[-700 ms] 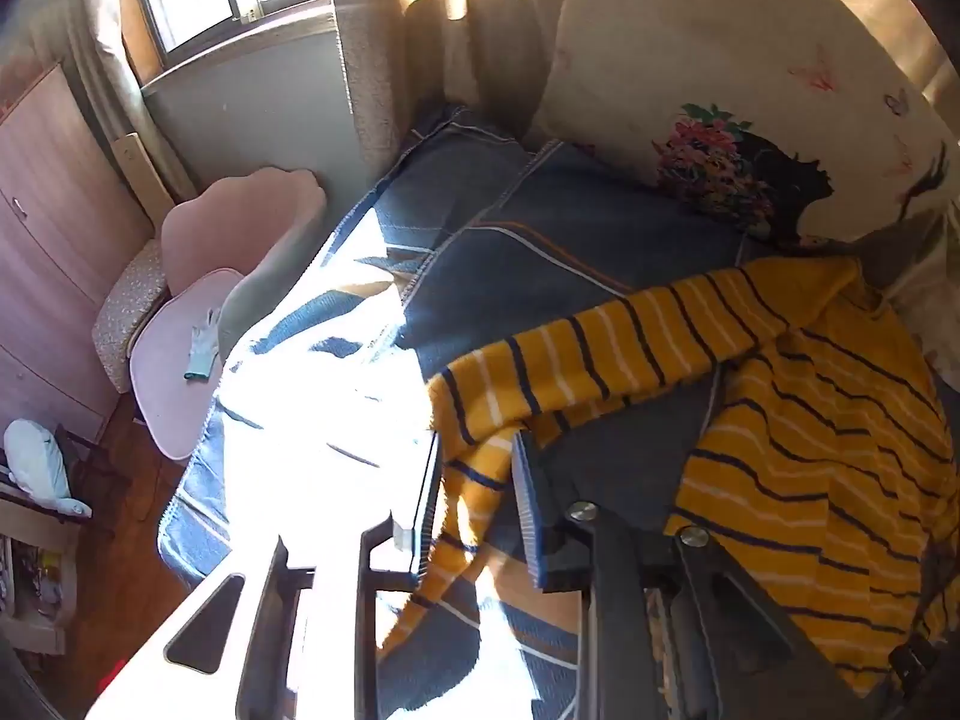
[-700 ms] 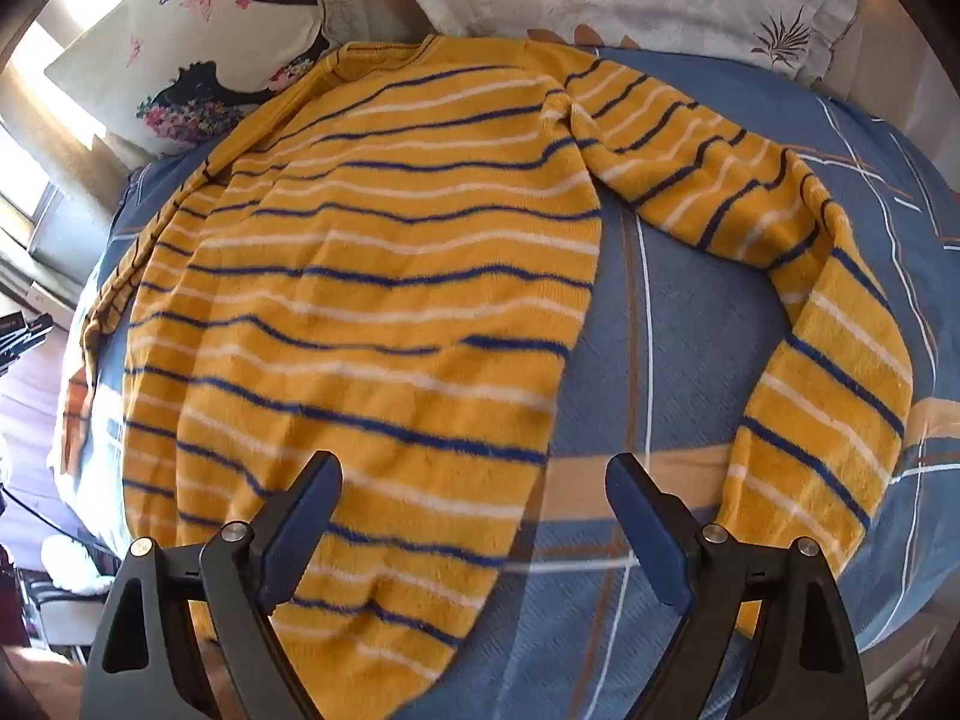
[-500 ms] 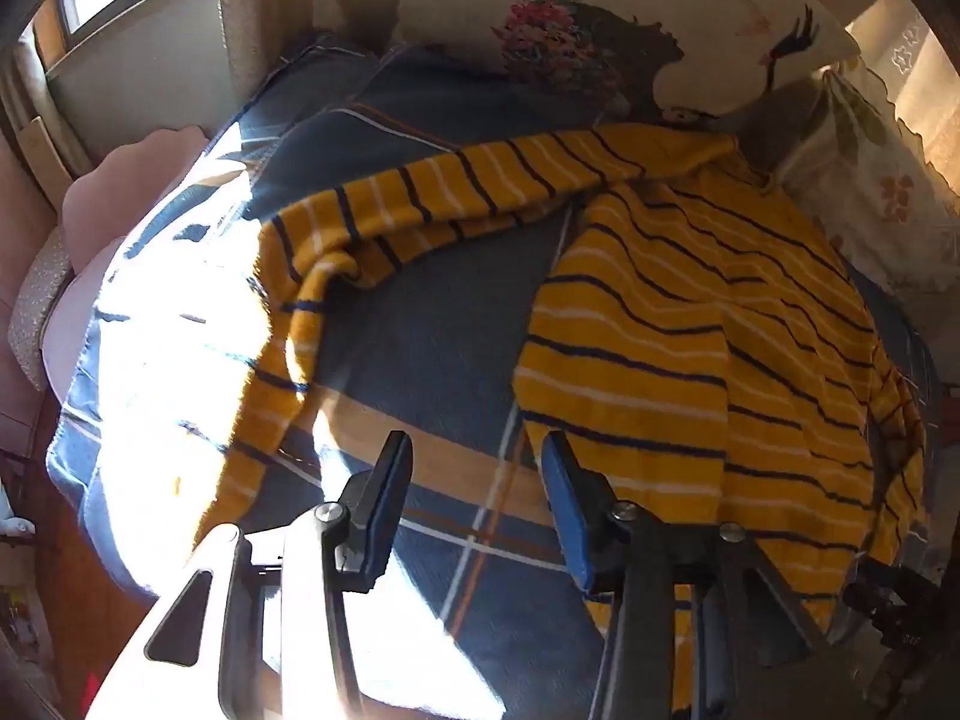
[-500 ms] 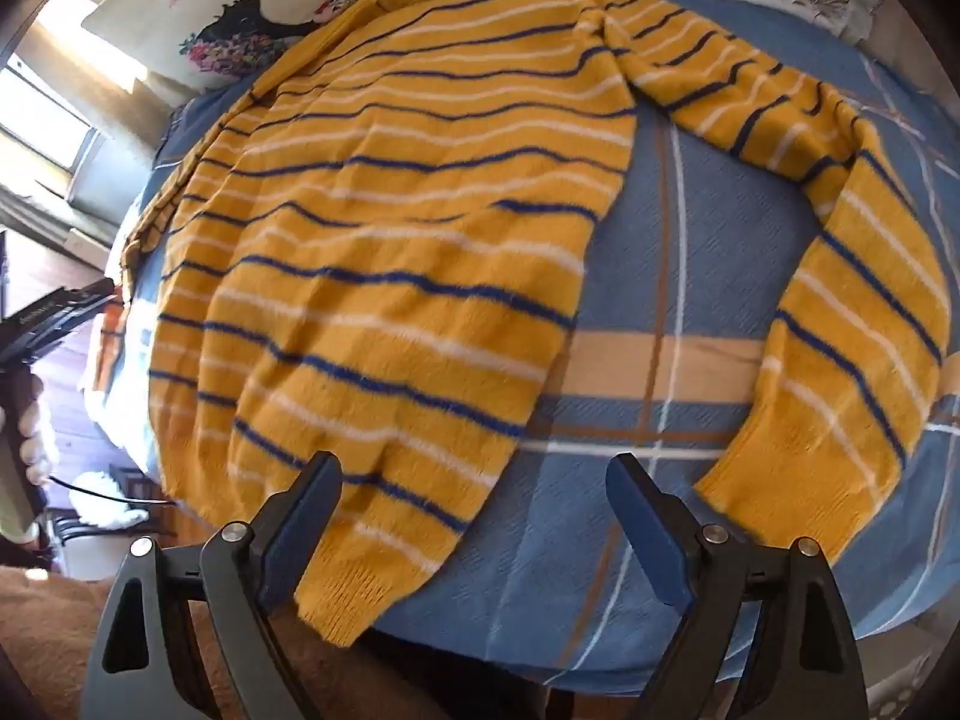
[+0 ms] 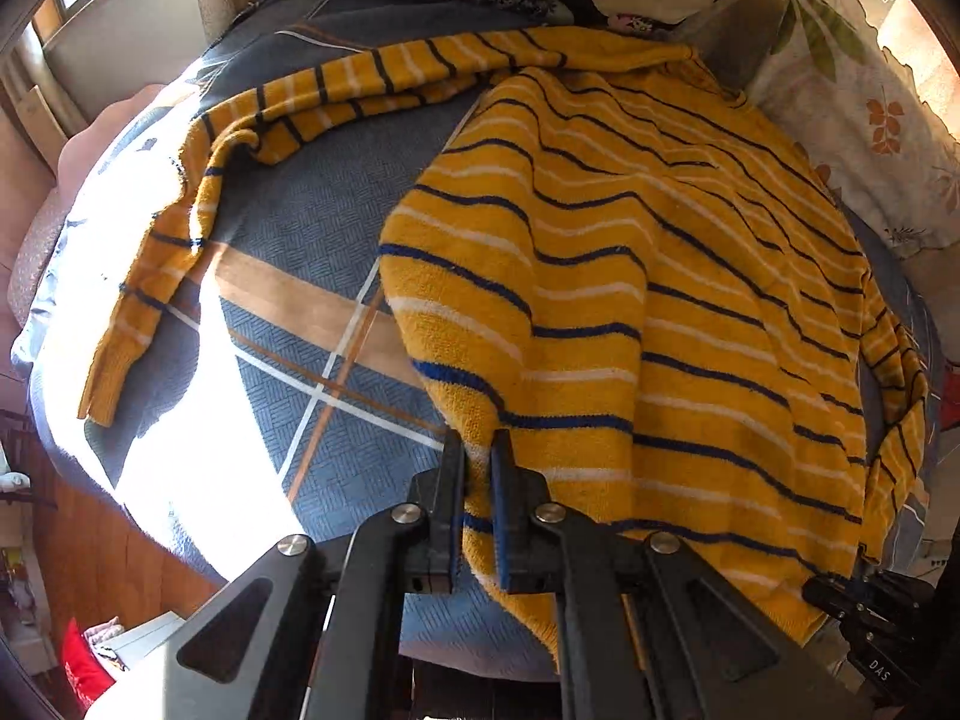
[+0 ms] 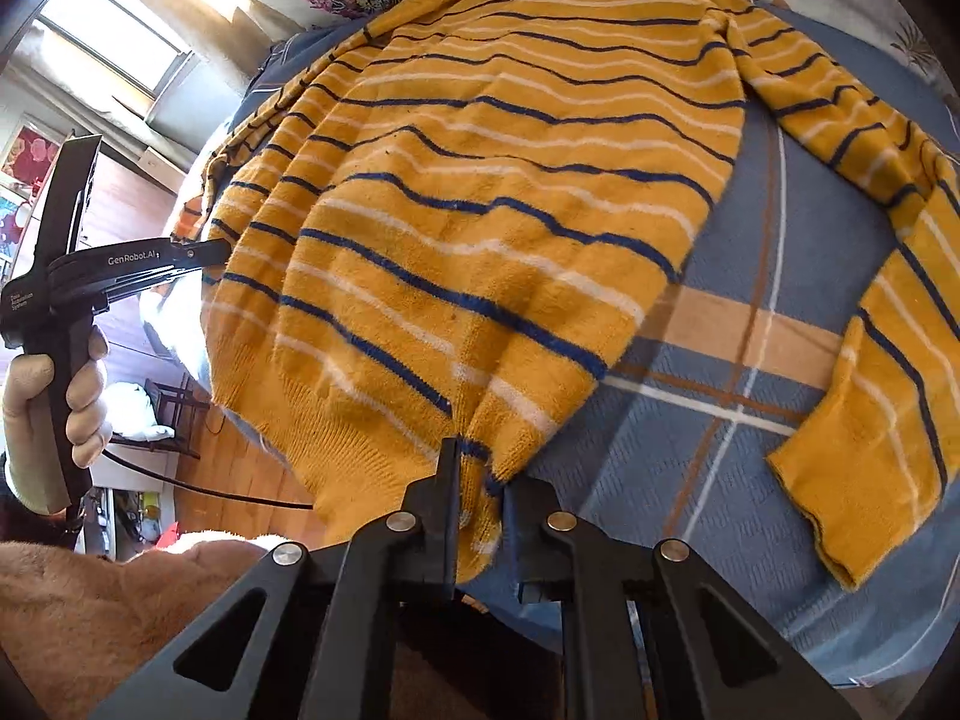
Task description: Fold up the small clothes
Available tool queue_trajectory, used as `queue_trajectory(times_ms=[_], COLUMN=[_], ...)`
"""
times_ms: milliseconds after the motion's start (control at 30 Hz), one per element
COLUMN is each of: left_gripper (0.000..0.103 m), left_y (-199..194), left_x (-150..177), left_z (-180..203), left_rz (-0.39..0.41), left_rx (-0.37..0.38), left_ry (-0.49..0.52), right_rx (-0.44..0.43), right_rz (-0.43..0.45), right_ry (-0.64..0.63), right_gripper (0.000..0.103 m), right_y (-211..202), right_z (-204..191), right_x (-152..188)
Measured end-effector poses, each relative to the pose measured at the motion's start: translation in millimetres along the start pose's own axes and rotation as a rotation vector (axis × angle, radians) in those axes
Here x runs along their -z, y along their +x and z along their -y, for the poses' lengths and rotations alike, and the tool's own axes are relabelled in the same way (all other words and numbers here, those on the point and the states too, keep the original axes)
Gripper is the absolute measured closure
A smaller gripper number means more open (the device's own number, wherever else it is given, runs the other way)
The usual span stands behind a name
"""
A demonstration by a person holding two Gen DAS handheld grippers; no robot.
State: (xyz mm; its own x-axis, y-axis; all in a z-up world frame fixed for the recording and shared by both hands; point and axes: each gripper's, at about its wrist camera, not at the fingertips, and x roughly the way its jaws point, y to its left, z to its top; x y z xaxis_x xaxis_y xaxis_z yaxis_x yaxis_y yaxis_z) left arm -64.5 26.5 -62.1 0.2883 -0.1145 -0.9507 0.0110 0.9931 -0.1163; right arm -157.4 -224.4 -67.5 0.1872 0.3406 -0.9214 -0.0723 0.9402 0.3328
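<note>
On the bed (image 5: 336, 276), 1 sweater (image 5: 630, 300) — 2 hand-held grippers, left (image 5: 477, 462) and right (image 6: 480, 468), each pinching its hem.

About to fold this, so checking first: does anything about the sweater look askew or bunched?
Yes. One sleeve is twisted and bunched at its bend, trailing off across the bedspread. The sweater body lies rippled, not flat.

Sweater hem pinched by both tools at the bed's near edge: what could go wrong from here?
1. The left tool and right tool each grip only a small bunch of the sweater hem; a pull could let it slip out.
2. Both sleeves lie spread on the bedspread; lifting the hem may drag them into a bunch.
3. The hem hangs over the bed edge, so a dropped grip might let it slide off.
</note>
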Motion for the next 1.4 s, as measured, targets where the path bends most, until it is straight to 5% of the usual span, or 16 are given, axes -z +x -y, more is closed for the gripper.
queue_trajectory(times_ms=[133, 200, 300, 333, 367, 433, 533, 700, 967, 1400], left_gripper=[0.097, 0.098, 0.098, 0.098, 0.098, 0.098, 0.097, 0.065, 0.06, 0.058], left_y=[-39, -36, -24, -24, -25, -32, -46, -57, -47, -35], left_x=[27, 29, 49, 56, 61, 68, 66, 45, 8, 6], left_z=[-2, -19, -32, -34, -34, -28, -15, 18, 60, 84], left_rz=[-0.008, -0.044, -0.092, -0.09, -0.083, -0.054, 0.016, 0.115, 0.167, 0.133], left_rx=[-0.004, -0.073, -0.098, -0.086, -0.073, -0.073, -0.069, -0.059, -0.11, -0.122], left_ry=[-0.034, -0.04, -0.05, -0.058, -0.063, -0.042, 0.014, 0.078, 0.105, 0.104], right_rx=[-0.037, 0.022, 0.074, 0.095, 0.137, 0.206, 0.229, 0.189, 0.228, 0.275], right_rz=[-0.028, -0.071, -0.021, 0.026, 0.079, 0.179, 0.217, 0.28, 0.294, 0.278], right_ry=[-0.025, -0.075, -0.022, 0.03, 0.08, 0.134, 0.16, 0.056, -0.009, -0.037], right_gripper=[0.094, 0.094, 0.088, 0.071, 0.041, 0.028, 0.029, 0.029, 0.029, 0.029], right_y=[-25, -26, -37, -45, -55, -64, -68, -64, -35, -15], right_z=[20, 26, 54, 67, 81, 98, 103, 69, 23, 6], right_x=[19, 23, 25, 23, 22, 19, 11, -20, -63, -57])
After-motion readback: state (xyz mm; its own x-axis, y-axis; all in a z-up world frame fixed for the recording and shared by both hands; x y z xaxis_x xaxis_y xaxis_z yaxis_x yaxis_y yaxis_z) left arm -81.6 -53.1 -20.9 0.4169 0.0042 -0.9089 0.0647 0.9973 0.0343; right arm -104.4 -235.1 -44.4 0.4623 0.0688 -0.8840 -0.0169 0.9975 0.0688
